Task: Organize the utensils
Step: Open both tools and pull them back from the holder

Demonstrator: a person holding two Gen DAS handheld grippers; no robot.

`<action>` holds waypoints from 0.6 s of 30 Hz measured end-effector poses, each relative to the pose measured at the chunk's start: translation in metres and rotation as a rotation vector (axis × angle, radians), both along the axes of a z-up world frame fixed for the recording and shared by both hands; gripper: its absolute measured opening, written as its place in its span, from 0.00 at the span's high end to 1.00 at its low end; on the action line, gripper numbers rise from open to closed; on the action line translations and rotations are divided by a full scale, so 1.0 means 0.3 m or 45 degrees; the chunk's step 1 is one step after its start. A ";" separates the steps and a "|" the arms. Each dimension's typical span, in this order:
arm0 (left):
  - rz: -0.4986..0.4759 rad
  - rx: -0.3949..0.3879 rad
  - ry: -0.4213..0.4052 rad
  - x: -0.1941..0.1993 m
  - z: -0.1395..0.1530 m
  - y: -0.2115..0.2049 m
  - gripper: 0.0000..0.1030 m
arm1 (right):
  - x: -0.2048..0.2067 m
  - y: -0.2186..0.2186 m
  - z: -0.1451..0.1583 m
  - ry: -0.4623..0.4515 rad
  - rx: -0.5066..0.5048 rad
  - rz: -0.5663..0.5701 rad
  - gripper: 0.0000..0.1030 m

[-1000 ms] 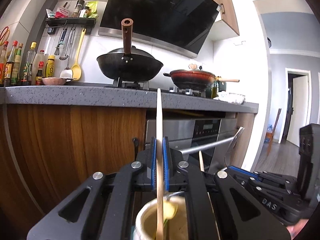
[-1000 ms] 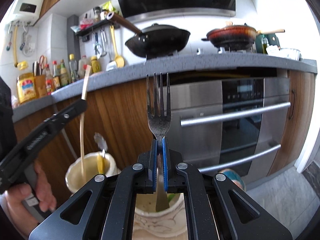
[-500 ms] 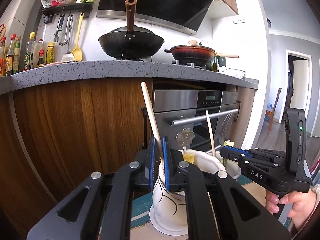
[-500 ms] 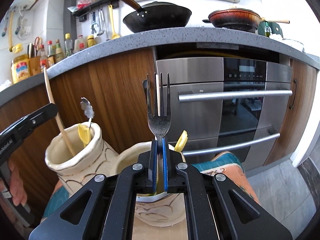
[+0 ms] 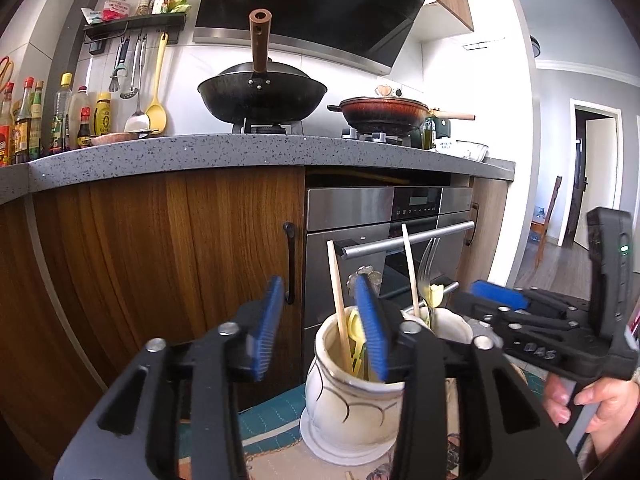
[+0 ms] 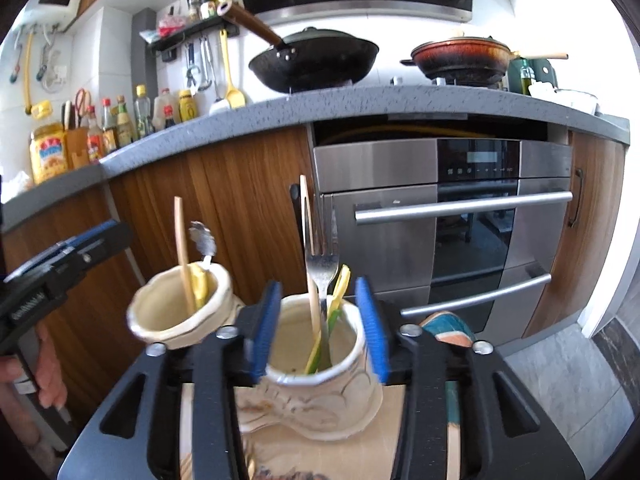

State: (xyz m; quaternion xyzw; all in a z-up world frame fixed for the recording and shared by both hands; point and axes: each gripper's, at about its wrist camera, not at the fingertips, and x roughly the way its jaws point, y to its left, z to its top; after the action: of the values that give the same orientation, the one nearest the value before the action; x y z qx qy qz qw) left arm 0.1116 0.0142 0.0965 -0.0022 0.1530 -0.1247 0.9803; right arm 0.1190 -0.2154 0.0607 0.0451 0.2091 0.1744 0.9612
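My left gripper [image 5: 320, 328] is open and empty, just left of a cream ceramic jar [image 5: 348, 392]. A wooden chopstick [image 5: 336, 288], a yellow utensil and a flower-topped metal spoon stand in that jar. My right gripper [image 6: 320, 324] is open and empty, its pads on either side of a second cream jar [image 6: 320, 376]. A metal fork [image 6: 322, 256], a chopstick [image 6: 308, 248] and a yellow-green utensil stand in this jar. The first jar also shows in the right wrist view [image 6: 176, 316], at the left.
Both jars stand on a low surface with a patterned mat [image 5: 276, 412]. Behind are wooden cabinet doors [image 5: 160, 260], a steel oven [image 6: 440, 216] and a grey countertop [image 5: 240, 152] with a black wok, a red pan and bottles.
Both grippers have opened. The left let go of the chopstick into its jar. The right let go of the fork into its jar. Both cameras moved lower and closer to the jars.
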 end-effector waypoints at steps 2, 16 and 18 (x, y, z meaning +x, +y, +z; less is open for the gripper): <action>0.016 0.015 0.007 -0.027 -0.005 0.008 0.46 | -0.036 -0.012 0.003 0.005 0.003 -0.003 0.45; 0.042 0.057 0.231 -0.241 -0.175 0.067 0.06 | -0.246 -0.025 -0.130 0.225 -0.068 0.027 0.11; 0.043 0.082 0.257 -0.263 -0.209 0.064 0.06 | -0.269 -0.007 -0.156 0.247 -0.106 0.041 0.11</action>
State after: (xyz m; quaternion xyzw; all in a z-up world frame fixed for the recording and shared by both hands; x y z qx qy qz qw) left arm 0.0328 0.0334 0.0339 0.0143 0.2548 -0.1024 0.9615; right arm 0.0383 -0.2173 0.0140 0.0183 0.3089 0.1756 0.9346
